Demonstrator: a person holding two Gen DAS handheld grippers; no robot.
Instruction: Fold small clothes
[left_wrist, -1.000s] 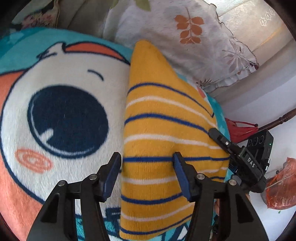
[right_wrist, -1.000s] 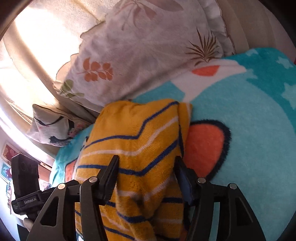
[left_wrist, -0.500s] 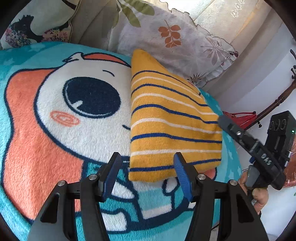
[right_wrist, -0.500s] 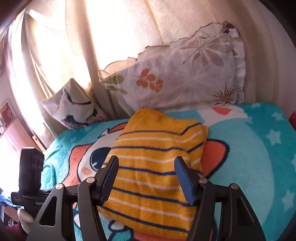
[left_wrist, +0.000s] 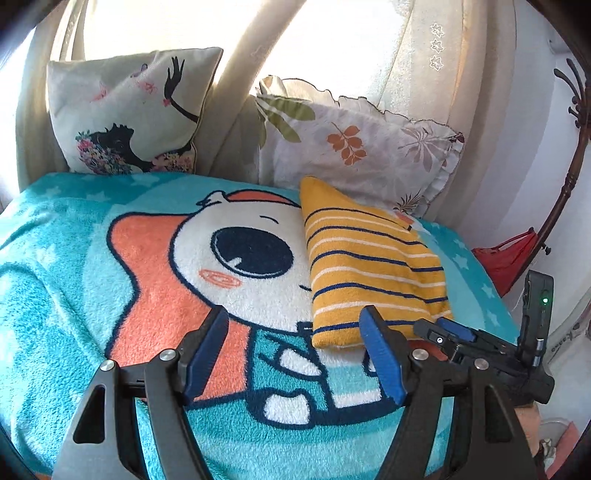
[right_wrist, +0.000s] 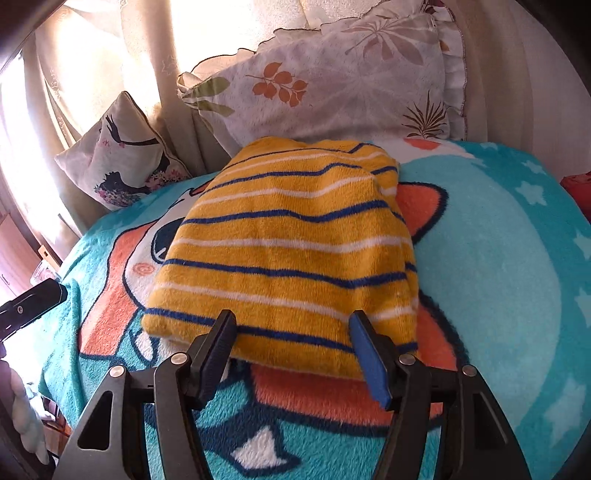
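Observation:
A folded yellow garment (left_wrist: 365, 266) with blue and white stripes lies flat on a teal cartoon blanket (left_wrist: 74, 280); it also shows in the right wrist view (right_wrist: 291, 251). My left gripper (left_wrist: 295, 354) is open and empty, held above the blanket just short of the garment's near edge. My right gripper (right_wrist: 295, 343) is open and empty, its fingertips at the garment's near edge. The right gripper's body (left_wrist: 491, 347) shows at the right of the left wrist view, beside the garment.
A leaf-print pillow (left_wrist: 354, 147) and a bird-print cushion (left_wrist: 125, 114) lean against curtains behind the blanket (right_wrist: 517, 258). A dark wooden stand (left_wrist: 565, 177) with red cloth (left_wrist: 506, 254) is at the right. The left gripper's body (right_wrist: 29, 306) shows at the blanket's left edge.
Both grippers have pulled back and up from the garment, which now lies folded on the blanket. The right gripper has drawn close to its near edge again.

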